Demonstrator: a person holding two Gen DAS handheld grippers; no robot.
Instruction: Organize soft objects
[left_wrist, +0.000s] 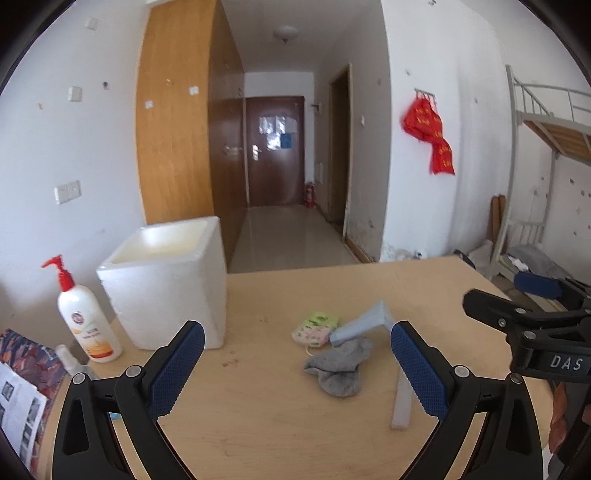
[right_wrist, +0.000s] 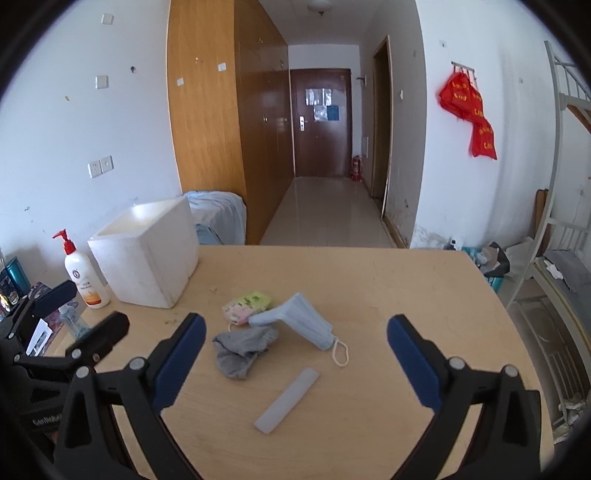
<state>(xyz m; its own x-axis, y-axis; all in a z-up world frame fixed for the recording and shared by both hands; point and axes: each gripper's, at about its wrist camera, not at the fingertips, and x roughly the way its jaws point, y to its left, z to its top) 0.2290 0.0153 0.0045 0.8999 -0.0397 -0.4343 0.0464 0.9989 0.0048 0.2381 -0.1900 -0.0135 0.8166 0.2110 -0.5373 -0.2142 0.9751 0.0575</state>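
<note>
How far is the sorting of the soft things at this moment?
Nothing looks done: the white foam box shows nothing inside. The left hand-held gripper and the right hand-held gripper are open and empty. The grey sock, blue face mask, pastel tissue pack and pale foam strip lie on the wooden table.

Matt knit grey sock (right_wrist: 242, 350), pleated fabric mask (right_wrist: 299, 325), rough white foam box (right_wrist: 147, 254), smooth wood table (right_wrist: 388, 295).

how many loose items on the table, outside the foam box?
4: grey sock, blue face mask behind it, pastel packet beside the mask, pale flat strip nearest. The foam box interior isn't visible.
</note>
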